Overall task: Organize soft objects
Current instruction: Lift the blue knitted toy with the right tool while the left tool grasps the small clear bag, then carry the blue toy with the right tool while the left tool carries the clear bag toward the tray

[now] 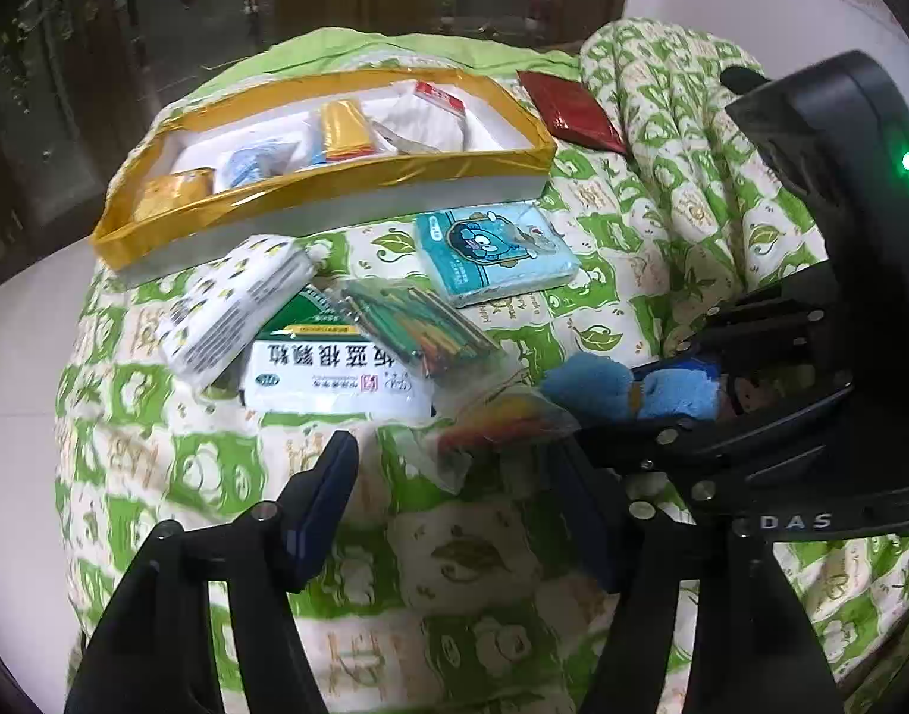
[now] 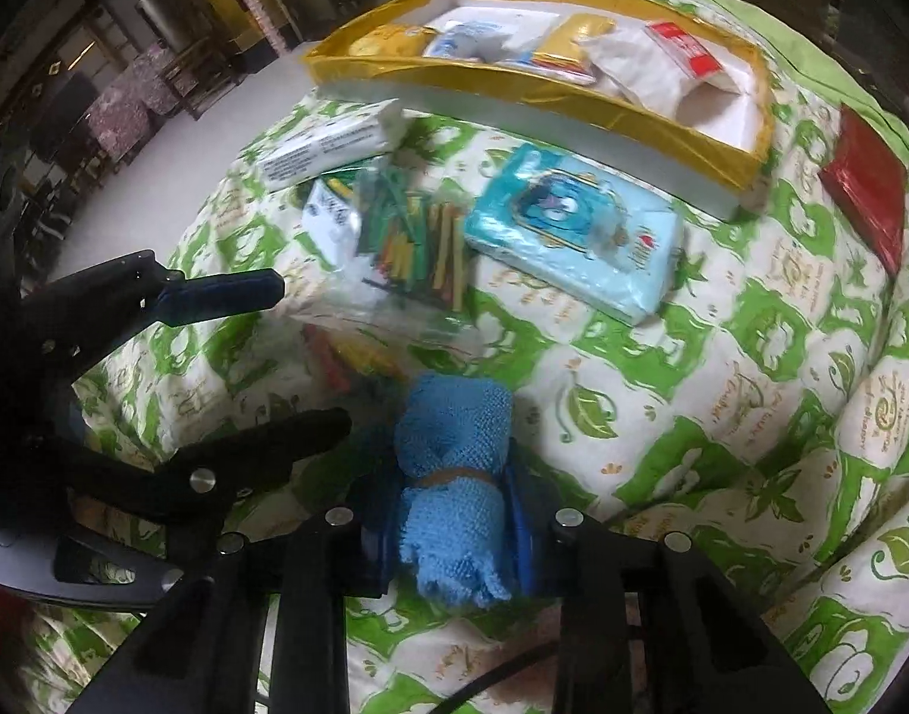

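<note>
A rolled blue towel, tied round the middle with a band, lies on the green-and-white quilt. My right gripper is shut on it, a pad pressing each side of the roll. In the left wrist view the same towel shows between the right gripper's jaws at the right. My left gripper stands open just left of the towel, nothing between its fingers; it also shows in the right wrist view. A clear bag of coloured pieces lies just beyond its fingertips.
A gold-rimmed white box at the back holds several packets. In front lie a blue tissue pack, a white patterned tissue pack, a white-and-green medicine box and a bag of coloured sticks. A red packet lies far right.
</note>
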The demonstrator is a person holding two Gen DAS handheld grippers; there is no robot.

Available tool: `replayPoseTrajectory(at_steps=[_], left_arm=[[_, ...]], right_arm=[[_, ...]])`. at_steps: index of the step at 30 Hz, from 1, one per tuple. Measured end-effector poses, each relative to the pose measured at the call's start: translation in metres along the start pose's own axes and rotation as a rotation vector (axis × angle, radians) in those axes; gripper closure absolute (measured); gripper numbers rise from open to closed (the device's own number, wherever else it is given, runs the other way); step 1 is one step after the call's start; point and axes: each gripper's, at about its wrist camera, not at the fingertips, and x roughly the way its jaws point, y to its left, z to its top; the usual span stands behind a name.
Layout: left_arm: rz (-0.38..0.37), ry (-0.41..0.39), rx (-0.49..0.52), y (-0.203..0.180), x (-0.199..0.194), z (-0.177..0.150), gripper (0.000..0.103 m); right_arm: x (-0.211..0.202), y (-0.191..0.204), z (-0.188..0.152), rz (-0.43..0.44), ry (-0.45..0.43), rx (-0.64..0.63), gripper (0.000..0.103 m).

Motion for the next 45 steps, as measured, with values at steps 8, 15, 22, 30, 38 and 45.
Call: replayPoseTrajectory(at_steps=[8, 15, 22, 30, 38, 45], left_arm=[[-0.059, 0.039, 0.065, -0.012, 0.013, 0.007, 0.085], [-0.071, 0.018, -0.063, 0.008, 0.0, -0.004, 0.09], [-0.036, 0.021, -0.241, 0.05, -0.012, -0.025, 0.09], [0.013, 0.029, -0.187, 0.035, -0.006, -0.022, 0.09], [0.046, 0.02, -0.192, 0.032, -0.009, -0.021, 0.091], [0.053, -0.004, -0.199, 0.031, -0.017, -0.02, 0.091]], right_arm=[[-0.003, -0.011, 0.0, -0.007, 0.008, 0.037, 0.072], [-0.006, -0.015, 0.001, -0.002, 0.005, 0.039, 0.072], [-0.007, -0.016, 0.001, -0.004, -0.003, 0.052, 0.072], [-0.016, -0.013, 0.002, -0.011, -0.055, 0.048, 0.072], [-0.034, -0.022, 0.007, -0.042, -0.159, 0.082, 0.072], [-0.041, -0.027, 0.007, -0.058, -0.189, 0.102, 0.072]])
